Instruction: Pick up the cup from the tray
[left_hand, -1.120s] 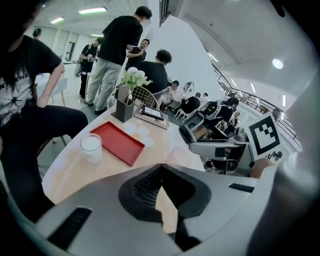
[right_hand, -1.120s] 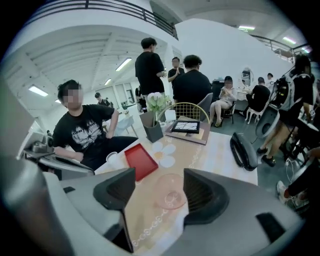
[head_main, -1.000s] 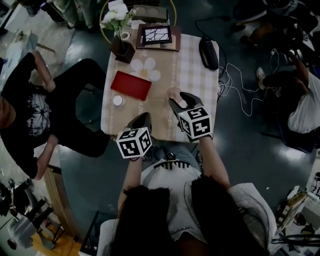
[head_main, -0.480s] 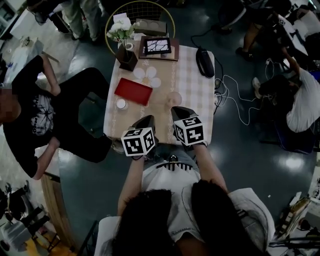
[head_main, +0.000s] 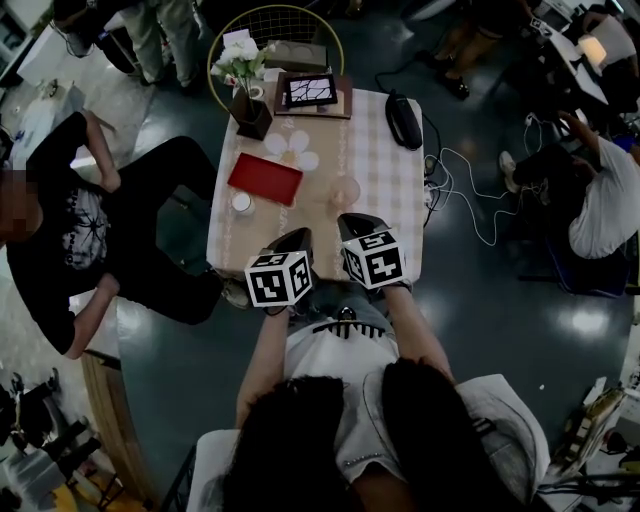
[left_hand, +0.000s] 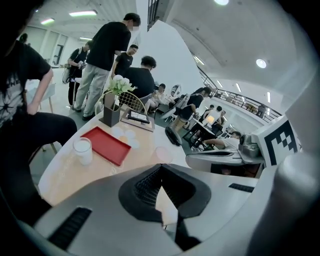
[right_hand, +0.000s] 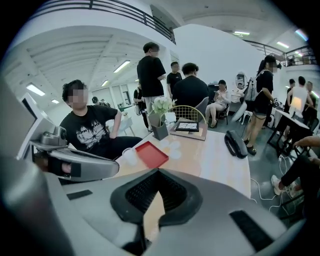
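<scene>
Table (head_main: 385, 180), checked cloth, contents left to right. White cup (head_main: 240, 203): upright on table, just beside red tray (head_main: 265, 178), at tray's 7 o'clock. Left gripper (head_main: 293, 238): over near table edge, tray's 5 o'clock, jaws pressed together, nothing between. Clear cup (head_main: 345, 190): upright on cloth, tray's 3 o'clock, apart from tray. Right gripper (head_main: 357, 222): near clear cup, at its 6 o'clock, jaws pressed together, empty.

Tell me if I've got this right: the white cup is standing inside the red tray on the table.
Not quite. The white cup stands on the table beside the red tray, not inside it. The left gripper view shows this most clearly.
</scene>
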